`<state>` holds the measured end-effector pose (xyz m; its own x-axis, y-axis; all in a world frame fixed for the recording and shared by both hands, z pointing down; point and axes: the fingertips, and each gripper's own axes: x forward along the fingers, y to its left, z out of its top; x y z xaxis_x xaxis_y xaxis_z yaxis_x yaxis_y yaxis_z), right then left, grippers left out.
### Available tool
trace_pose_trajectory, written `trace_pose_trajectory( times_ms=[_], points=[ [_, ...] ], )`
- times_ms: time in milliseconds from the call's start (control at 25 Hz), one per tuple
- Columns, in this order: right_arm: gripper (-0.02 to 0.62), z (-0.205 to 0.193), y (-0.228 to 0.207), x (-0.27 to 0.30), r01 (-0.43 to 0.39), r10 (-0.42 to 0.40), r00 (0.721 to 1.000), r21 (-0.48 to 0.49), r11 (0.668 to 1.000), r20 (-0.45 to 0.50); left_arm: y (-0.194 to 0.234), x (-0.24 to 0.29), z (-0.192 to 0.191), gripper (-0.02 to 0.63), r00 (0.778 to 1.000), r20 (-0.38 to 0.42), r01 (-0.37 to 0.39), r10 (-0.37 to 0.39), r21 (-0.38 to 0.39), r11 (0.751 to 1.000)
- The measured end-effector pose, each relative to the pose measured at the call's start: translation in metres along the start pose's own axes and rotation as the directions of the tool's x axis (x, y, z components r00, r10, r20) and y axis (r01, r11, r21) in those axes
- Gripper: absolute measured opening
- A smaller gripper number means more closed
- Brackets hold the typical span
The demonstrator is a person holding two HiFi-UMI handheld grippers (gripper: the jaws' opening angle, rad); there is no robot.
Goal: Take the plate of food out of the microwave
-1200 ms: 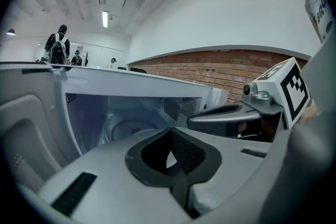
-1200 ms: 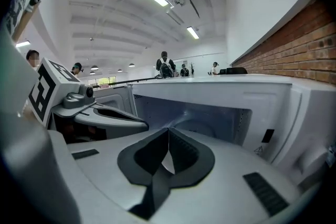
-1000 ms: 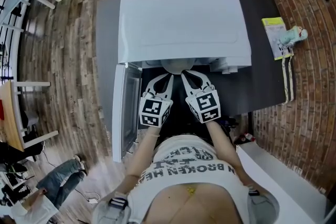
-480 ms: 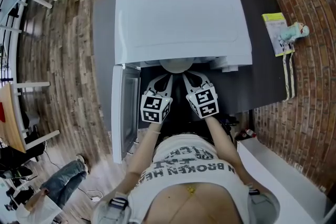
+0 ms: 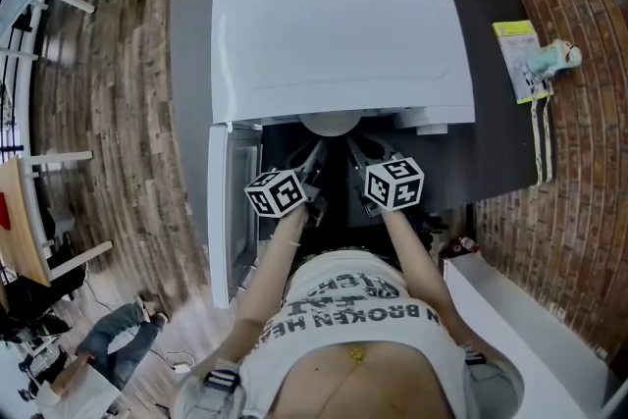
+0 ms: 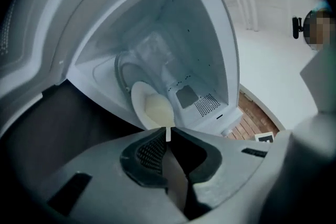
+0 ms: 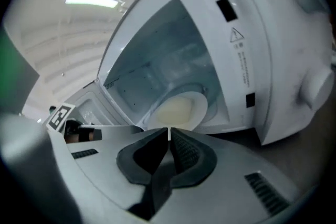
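A: What was closest?

B: The person's printed shirt (image 5: 343, 299). Both forearms reached forward from it to the grippers.

A: How did the left gripper stand?

B: The left gripper (image 6: 168, 135) had its jaws together with nothing between the pads. Only a thin pale slit showed at the tips. In the head view its left cube (image 5: 276, 192) sat just beside the open door (image 5: 226, 211), which hung out on the left.

A: And the other one?

B: The right gripper (image 7: 168, 135) was the same, jaws closed and empty. Its right cube (image 5: 394, 183) was near the left one, with a dark gap between them.

A: Where was the plate?

B: The plate (image 6: 137, 99) lay inside the microwave (image 5: 339, 34), on the round glass turntable (image 6: 119, 68), toward the front of the cavity. It was just beyond both pairs of tips, but I couldn't tell whether either pair touched its rim. It carried pale yellowish food (image 7: 176, 111). From the head view only its front edge peeked out under the microwave's top.

A: What lay farther off?

B: The microwave stood on a dark grey table (image 5: 491, 162). Near the table's right edge lay a yellow-green packet (image 5: 517, 59) with a small pale toy (image 5: 551, 64) just beside it. Wood flooring (image 5: 128, 113) ran along the left and brickwork (image 5: 579, 211) along the right.
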<state>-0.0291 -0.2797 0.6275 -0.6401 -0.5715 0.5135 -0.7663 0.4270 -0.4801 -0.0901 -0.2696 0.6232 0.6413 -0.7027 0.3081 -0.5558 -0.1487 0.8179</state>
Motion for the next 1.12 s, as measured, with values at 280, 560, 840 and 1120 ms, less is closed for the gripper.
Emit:
trace_pose_trajectory(
  times_ms=[280,560,840,1120],
  points=[
    [0.084,0.001,-0.015,0.002,-0.032,0.021,0.998,0.219,0.975,0.056,0.014,0.004,0.001,0.074,0.999,0.052,0.022,-0.014,-0.165,0.986],
    [0.150,-0.005,-0.024,0.010,-0.069,0.051,0.997,0.366,0.928,0.060,0.025,0.002,0.001,0.126,0.996,0.087,0.001,0.024,-0.272,0.962],
    [0.149,-0.007,-0.029,0.022,-0.133,0.105,0.991,0.505,0.853,0.084,0.037,0.013,0.004,0.153,0.992,0.119,0.015,0.027,-0.339,0.941],
    [0.141,-0.005,-0.034,0.031,-0.153,0.120,0.988,0.567,0.809,0.095,0.040,0.024,0.004,0.153,0.992,0.130,0.047,0.004,-0.393,0.918]
  ],
)
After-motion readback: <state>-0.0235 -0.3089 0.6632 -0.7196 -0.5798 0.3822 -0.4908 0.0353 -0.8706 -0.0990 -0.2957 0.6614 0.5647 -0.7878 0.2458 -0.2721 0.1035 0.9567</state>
